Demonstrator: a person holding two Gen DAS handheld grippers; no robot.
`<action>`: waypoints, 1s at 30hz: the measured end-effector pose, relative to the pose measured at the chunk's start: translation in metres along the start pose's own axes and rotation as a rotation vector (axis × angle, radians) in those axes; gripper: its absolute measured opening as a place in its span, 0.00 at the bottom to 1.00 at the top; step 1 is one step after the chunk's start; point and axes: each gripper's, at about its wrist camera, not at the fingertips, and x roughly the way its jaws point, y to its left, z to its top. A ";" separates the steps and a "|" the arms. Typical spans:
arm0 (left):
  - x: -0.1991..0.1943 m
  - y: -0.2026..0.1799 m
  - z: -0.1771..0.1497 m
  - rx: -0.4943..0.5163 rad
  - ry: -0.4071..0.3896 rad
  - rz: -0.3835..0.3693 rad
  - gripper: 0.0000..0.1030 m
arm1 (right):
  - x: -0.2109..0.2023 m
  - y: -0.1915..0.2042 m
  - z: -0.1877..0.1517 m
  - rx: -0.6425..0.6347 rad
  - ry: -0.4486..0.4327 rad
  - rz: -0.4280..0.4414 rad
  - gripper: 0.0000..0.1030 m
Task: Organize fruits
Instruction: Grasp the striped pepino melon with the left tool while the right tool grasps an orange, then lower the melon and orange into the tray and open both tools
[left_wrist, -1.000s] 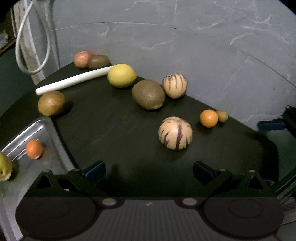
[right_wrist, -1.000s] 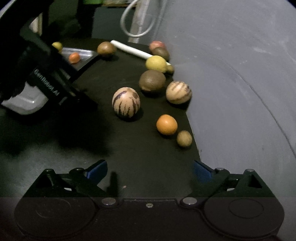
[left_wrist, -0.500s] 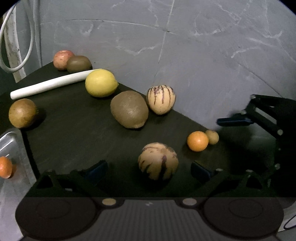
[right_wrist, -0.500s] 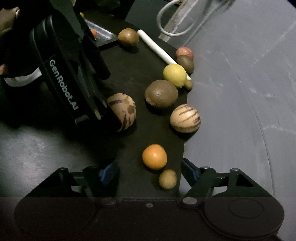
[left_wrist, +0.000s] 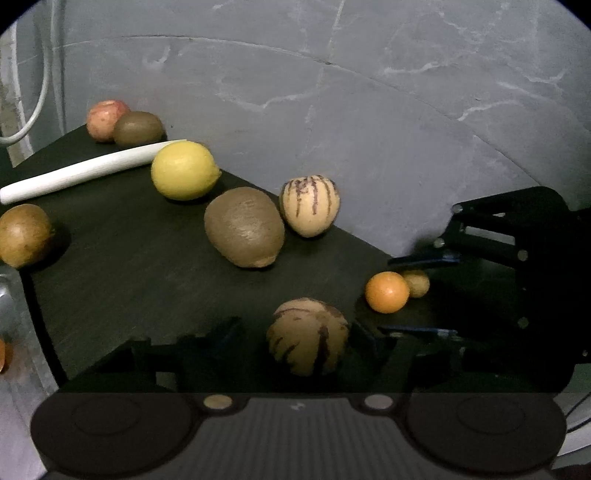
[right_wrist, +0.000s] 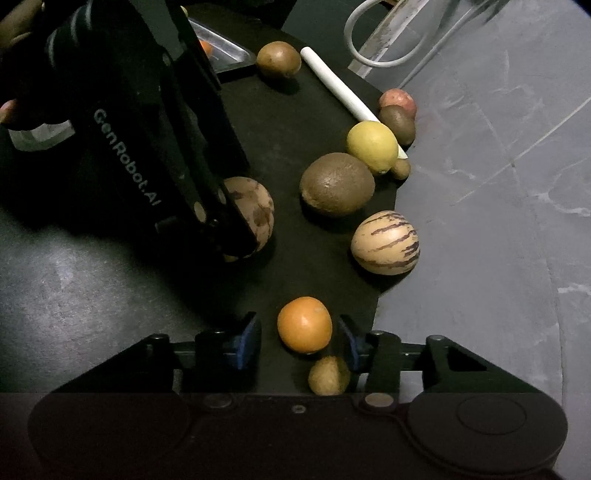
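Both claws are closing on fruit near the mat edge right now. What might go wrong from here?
1. The right claw, which has just been closing, brackets the orange with gaps on both sides; the small brown fruit beside its right finger might get nudged off the black mat.
2. The left claw, also just closing, straddles the near striped melon; round fruit may roll.
3. The claws work close together and may collide.

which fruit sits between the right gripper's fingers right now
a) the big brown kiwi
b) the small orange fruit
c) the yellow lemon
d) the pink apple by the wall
b: in the right wrist view the small orange fruit lies between the two blue pads of the right gripper, whose jaws have just been closing around it, with a gap showing on each side.
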 end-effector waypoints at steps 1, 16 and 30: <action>0.000 -0.001 0.000 0.004 0.001 -0.006 0.59 | 0.000 -0.001 0.000 0.002 0.000 0.004 0.43; -0.016 0.005 -0.006 -0.076 -0.043 0.022 0.52 | -0.003 0.003 -0.001 0.042 -0.023 -0.039 0.33; -0.092 0.059 -0.038 -0.303 -0.167 0.147 0.52 | -0.029 0.032 0.055 0.191 -0.178 0.035 0.33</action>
